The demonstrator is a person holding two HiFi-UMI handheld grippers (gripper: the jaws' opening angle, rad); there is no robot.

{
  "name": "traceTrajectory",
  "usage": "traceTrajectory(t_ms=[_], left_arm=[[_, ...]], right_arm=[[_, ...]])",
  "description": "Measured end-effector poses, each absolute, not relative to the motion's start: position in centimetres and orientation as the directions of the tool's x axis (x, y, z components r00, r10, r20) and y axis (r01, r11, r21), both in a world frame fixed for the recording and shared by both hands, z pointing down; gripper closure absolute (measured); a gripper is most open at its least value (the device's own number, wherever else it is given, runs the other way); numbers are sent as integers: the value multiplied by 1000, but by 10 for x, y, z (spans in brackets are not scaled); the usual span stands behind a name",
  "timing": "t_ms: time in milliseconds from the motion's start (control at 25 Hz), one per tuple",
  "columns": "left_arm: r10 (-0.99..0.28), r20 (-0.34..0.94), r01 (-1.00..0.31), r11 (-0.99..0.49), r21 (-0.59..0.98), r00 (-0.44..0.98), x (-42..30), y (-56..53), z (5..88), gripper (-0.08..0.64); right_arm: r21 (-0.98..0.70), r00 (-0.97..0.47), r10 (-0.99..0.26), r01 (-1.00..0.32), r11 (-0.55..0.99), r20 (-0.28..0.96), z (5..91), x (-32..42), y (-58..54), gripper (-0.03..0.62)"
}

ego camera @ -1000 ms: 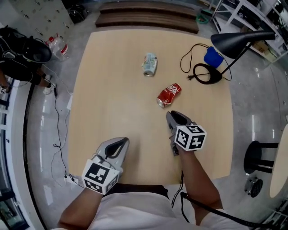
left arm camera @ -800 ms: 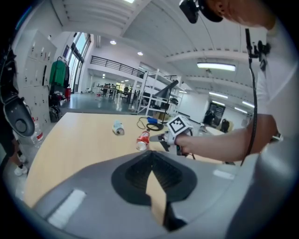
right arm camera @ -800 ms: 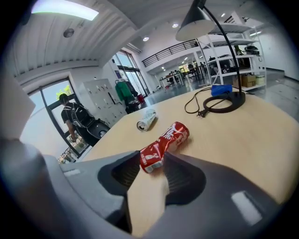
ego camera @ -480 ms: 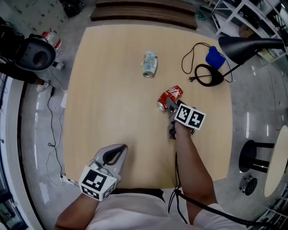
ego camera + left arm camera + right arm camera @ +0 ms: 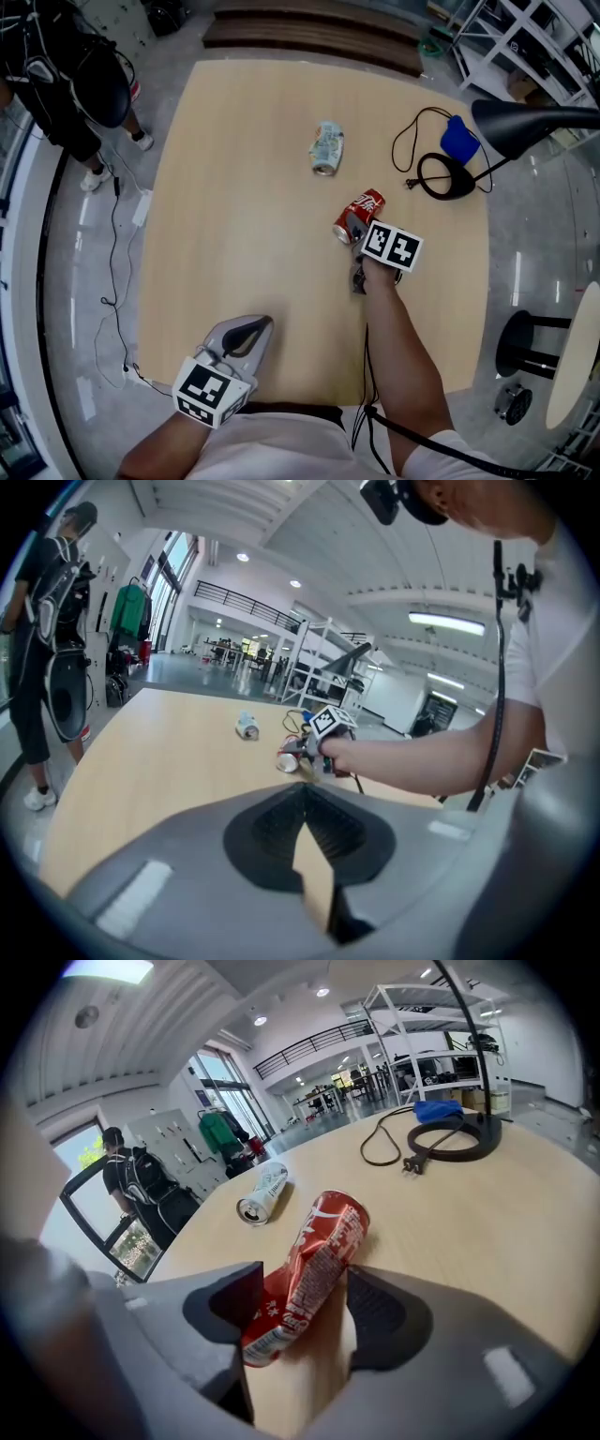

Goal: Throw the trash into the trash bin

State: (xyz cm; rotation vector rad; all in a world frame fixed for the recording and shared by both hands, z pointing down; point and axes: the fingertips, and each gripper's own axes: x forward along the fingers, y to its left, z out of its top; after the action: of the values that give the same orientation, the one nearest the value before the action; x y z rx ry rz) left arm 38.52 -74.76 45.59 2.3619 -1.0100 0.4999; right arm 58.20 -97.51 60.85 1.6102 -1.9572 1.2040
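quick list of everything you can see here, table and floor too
table: 1, light wood, centre
red can: 1, red, crushed, lying on the table's right half
pale can: 1, whitish-green, lying farther out on the table
lamp: 1, black, table's far right corner
cord: 1, black, looped beside the lamp's base
pouch: 1, blue, by the lamp's base
stool: 1, black, floor at right
shelves: 1 rack, white, far right
bystander: 1, dark clothes, backpack, floor at far left
left gripper: 1, grey, near table edge, shut, empty
right gripper: 1, grey, open, jaws have just been opening, red can between them
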Motion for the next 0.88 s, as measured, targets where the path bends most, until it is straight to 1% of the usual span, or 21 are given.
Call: traceTrajectory(t_ms=[80,160,320,520,880], left_arm=[[-562,514,-750,-585,308,649,384,-748,454,557],[-572,511,-757,-580,301,642,382,-748,452,557],[-587,510,-769,-567,295,629,377,-746,450,557],[-602,499,-775,-559,295,624,380,-746,445,557],[-637,464,-786,-541,300,616,389,-747,438,557]], right_arm=[[-388,-316,-635,-921,29,704,607,577,-979,352],[-373,-322,-638,-926,59,699,605,575,-981,434],[-337,-342,-632,-932,133,696,603,569,-975,459],[-298,-352,-649,-934,197,675,593,570,-967,469],[-295,-443,-689,-897,331,573,535,562,-931,471]])
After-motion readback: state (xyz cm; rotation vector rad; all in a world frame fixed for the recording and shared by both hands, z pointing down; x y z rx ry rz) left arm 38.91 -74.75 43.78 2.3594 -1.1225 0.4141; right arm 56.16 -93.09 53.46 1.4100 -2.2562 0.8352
